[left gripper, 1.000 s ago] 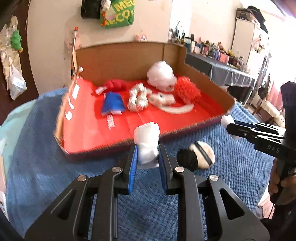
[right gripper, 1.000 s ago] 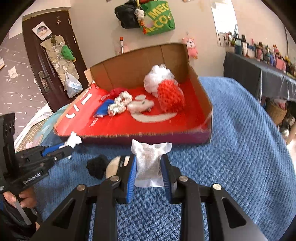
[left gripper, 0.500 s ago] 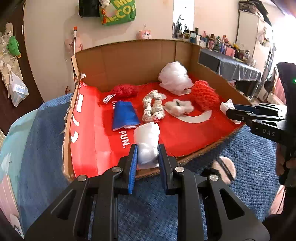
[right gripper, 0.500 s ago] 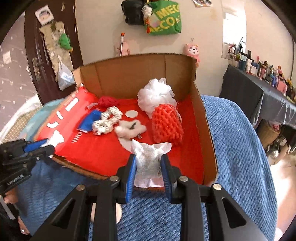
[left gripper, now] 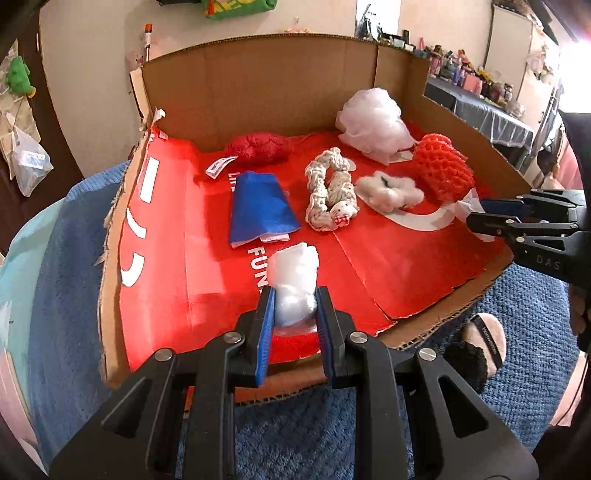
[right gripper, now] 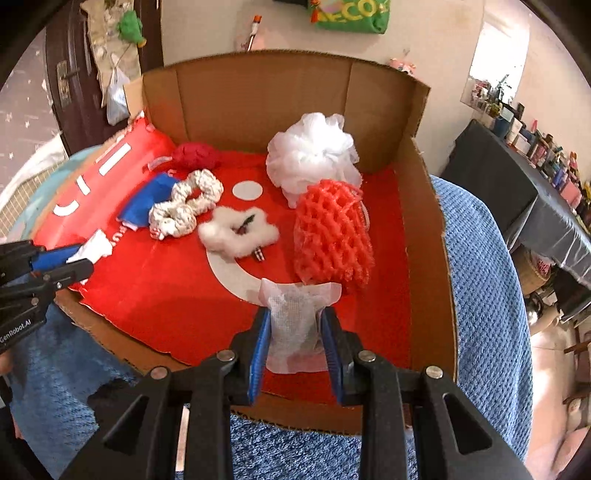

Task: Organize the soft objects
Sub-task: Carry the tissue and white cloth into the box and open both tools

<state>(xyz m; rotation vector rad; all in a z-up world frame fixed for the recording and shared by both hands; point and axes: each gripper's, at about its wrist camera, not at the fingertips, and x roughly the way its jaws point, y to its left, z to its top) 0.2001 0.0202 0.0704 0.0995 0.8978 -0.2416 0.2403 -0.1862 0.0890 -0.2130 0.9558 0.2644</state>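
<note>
Both my grippers have carried forward over the box (right gripper: 424, 229), left gripper (left gripper: 294, 308) clenching a white wad (left gripper: 295, 280), right gripper (right gripper: 294, 328) a gauze pouch (right gripper: 295, 314); release comes next

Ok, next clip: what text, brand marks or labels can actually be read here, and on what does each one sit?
"FUN", white print, partly hidden: red box floor.
"DAS", cut off: right gripper body.
"GenRobot.AI": left gripper body.
"ECO", cut off at the frame top: green bag on the wall.
White tag by the red knitted piece, strap on the round puff: too small or blurred.
</note>
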